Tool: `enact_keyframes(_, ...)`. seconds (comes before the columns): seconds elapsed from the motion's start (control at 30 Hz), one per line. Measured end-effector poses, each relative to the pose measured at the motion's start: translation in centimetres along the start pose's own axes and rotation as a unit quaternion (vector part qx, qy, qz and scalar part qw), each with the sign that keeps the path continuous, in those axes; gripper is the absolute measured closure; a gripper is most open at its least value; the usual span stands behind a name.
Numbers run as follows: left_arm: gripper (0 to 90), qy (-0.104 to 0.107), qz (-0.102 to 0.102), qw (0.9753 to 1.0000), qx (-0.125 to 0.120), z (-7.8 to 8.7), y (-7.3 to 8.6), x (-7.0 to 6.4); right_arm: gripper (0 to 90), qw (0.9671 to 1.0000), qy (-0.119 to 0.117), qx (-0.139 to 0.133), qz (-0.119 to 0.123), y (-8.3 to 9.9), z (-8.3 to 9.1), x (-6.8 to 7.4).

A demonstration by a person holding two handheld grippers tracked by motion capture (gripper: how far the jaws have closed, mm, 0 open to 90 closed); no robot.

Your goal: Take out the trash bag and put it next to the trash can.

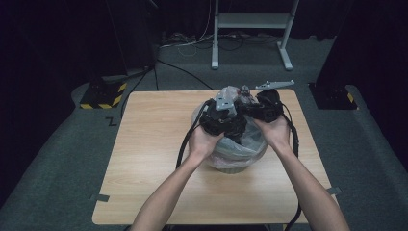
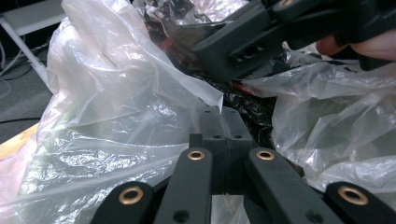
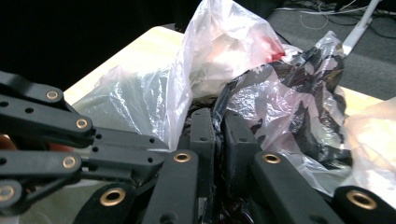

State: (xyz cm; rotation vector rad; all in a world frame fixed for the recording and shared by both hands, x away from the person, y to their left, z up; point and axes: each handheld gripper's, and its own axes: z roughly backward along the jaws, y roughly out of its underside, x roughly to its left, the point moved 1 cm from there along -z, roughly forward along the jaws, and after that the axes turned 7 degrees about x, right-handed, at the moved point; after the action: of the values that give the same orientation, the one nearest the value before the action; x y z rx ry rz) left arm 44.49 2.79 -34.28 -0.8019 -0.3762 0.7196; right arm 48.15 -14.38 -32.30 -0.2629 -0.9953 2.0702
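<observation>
Both claws are seen pressed into a clear plastic bag (image 1: pixel 240 144) at the middle of the wooden table (image 1: pixel 144 159). Left gripper (image 2: pixel 224 122) is shown with its jaws closed together, a fold of the clear film being pinched between them, as seen in the left gripper view. Right gripper (image 3: pixel 218 122) is likewise drawn narrow, and a strip of the bag's film is clamped between its jaws in the right gripper view. Dark, crumpled contents (image 3: pixel 299 112) with a patch of red are wrapped inside the bag. From the high view, the two grippers are held close together over the bag's top, one in each hand, above the bulging lower part.
</observation>
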Motion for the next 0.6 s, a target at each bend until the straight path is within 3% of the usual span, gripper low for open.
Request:
enact_keyframes(0.3,89.7,0.0,0.017,0.9992,0.036,-0.6,-0.1,0.1,67.0,0.9998,-0.015,0.003,-0.014,0.0,-0.8,0.1)
enact_keyframes(0.6,89.7,0.001,0.012,0.9982,0.058,-1.0,-0.4,-0.1,54.0,0.9997,-0.011,0.013,-0.015,-0.2,-1.2,0.4)
